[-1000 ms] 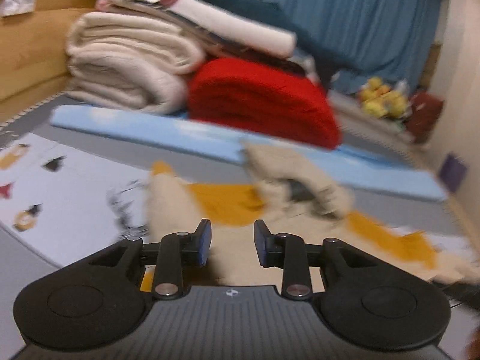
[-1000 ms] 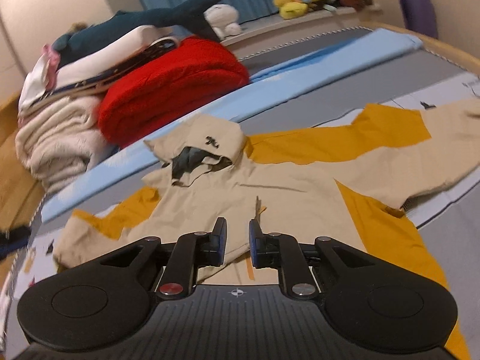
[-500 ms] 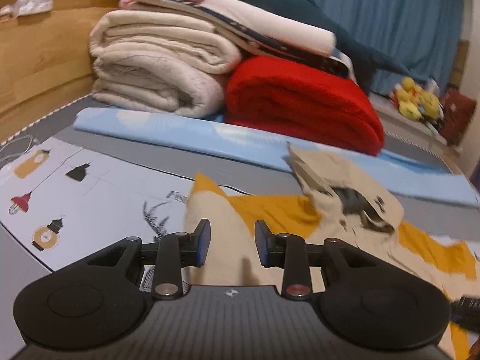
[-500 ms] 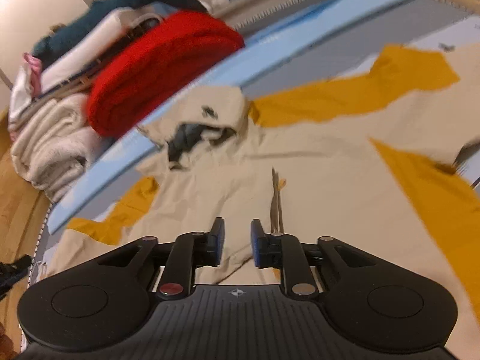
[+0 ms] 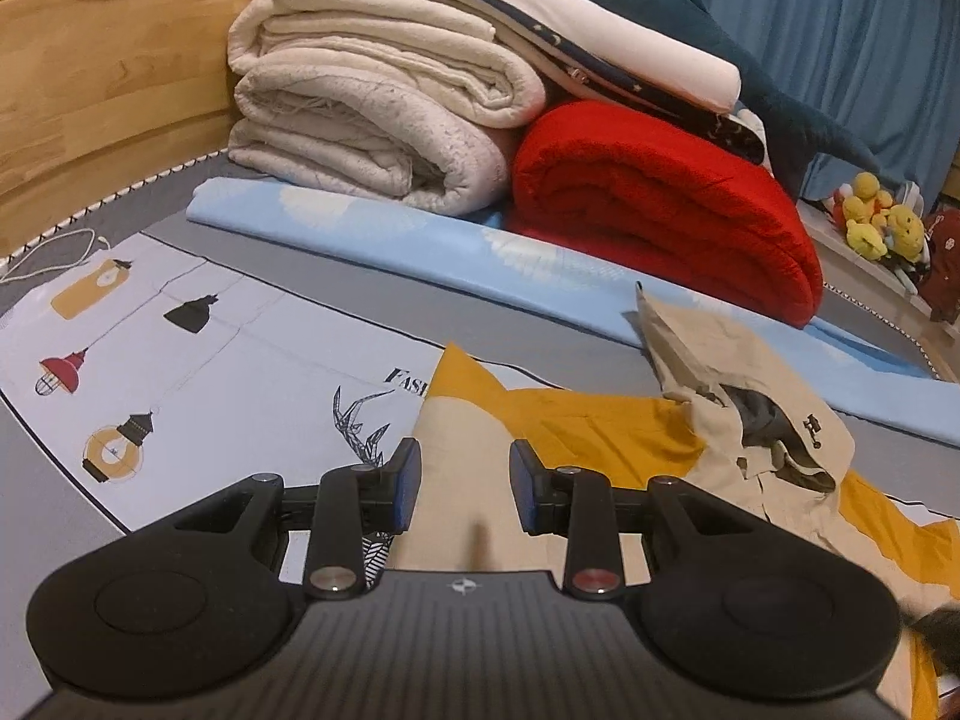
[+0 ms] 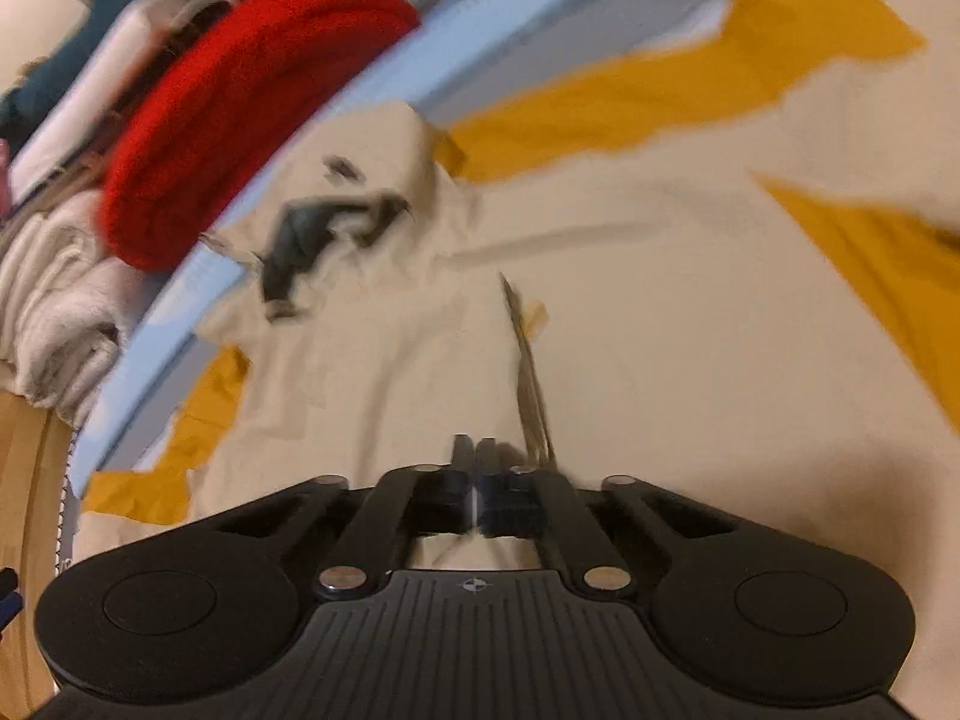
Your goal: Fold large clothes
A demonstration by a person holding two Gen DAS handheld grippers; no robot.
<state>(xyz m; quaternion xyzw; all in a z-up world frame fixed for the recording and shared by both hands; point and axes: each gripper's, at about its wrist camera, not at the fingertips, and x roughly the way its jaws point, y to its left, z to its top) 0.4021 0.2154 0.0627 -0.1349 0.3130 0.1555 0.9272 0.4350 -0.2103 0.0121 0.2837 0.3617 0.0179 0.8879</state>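
the right gripper [image 6: 477,480] has just snapped its jaws together; half a second ago they stood apart over the hoodie [image 6: 630,330], and now the pads meet with only a thin line between them. they sit low against the beige cloth near the hem, beside the front seam, but the frame is blurred and i cannot tell whether a pinch of fabric is caught in them or they closed on nothing. the left gripper [image 5: 462,483] is apart, much as it was a second ago, and nothing is held; it has slid in over the beige sleeve [image 5: 456,420], whose end now shows between the two fingers, where a second ago the cloth lay further ahead.

the hoodie lies spread flat, front up, on the printed mat [image 5: 180,360], hood [image 5: 750,396] toward the blue roll [image 5: 360,228] and the red blanket [image 5: 660,210], sleeves out to both sides.

my reading: the fold has not begun. the right side looks to have taken, or tried to take, its hold at the hem, while the left is lined up on the sleeve and would need to close before anything can be lifted over.
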